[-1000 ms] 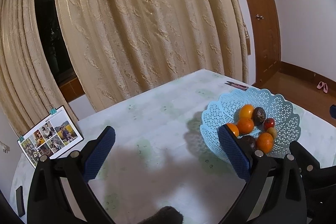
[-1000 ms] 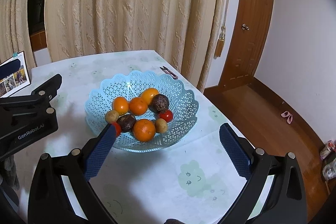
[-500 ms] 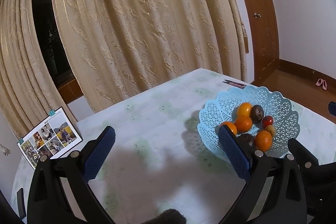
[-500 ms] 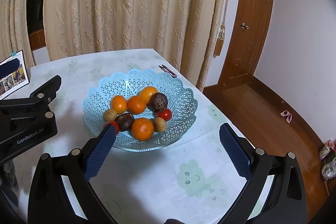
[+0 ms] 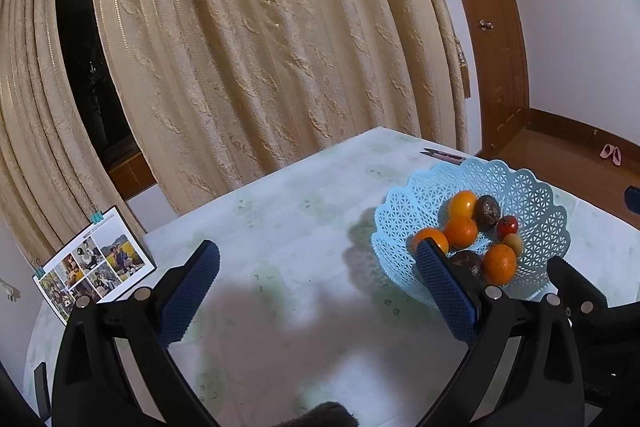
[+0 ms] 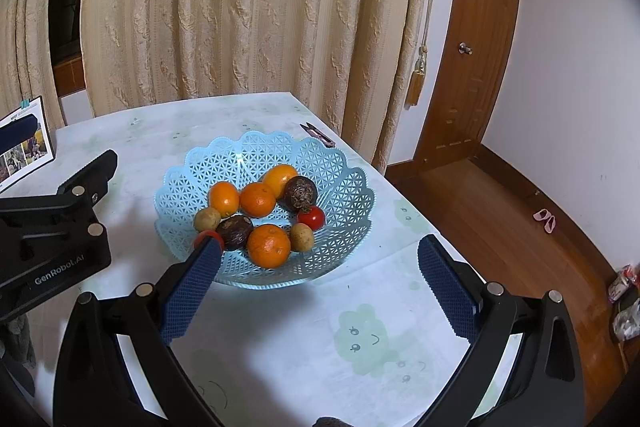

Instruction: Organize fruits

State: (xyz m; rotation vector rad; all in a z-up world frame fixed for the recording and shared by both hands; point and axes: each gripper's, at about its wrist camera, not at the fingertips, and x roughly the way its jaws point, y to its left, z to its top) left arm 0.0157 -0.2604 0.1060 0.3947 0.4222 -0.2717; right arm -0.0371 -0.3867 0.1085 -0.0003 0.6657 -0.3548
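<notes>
A light blue lattice basket (image 6: 340, 163) stands on the table and holds several oranges (image 6: 268, 245), two dark brown fruits (image 6: 301, 191), small red tomatoes (image 6: 311, 217) and small tan fruits (image 6: 302, 236). The basket (image 5: 532, 195) also shows at the right of the left wrist view. My right gripper (image 6: 318, 279) is open and empty, just in front of the basket. My left gripper (image 5: 316, 283) is open and empty, above bare table left of the basket; its body (image 6: 52, 239) shows in the right wrist view.
A standing photo card (image 5: 94, 263) is at the table's far left. Small pink snips (image 6: 318, 135) lie behind the basket near the curtain (image 6: 240, 7). The table's right edge drops to a wooden floor (image 6: 500, 219) by a door.
Both views have shifted slightly; the basket sits a little more to the left in each. Both grippers stay open and empty.
</notes>
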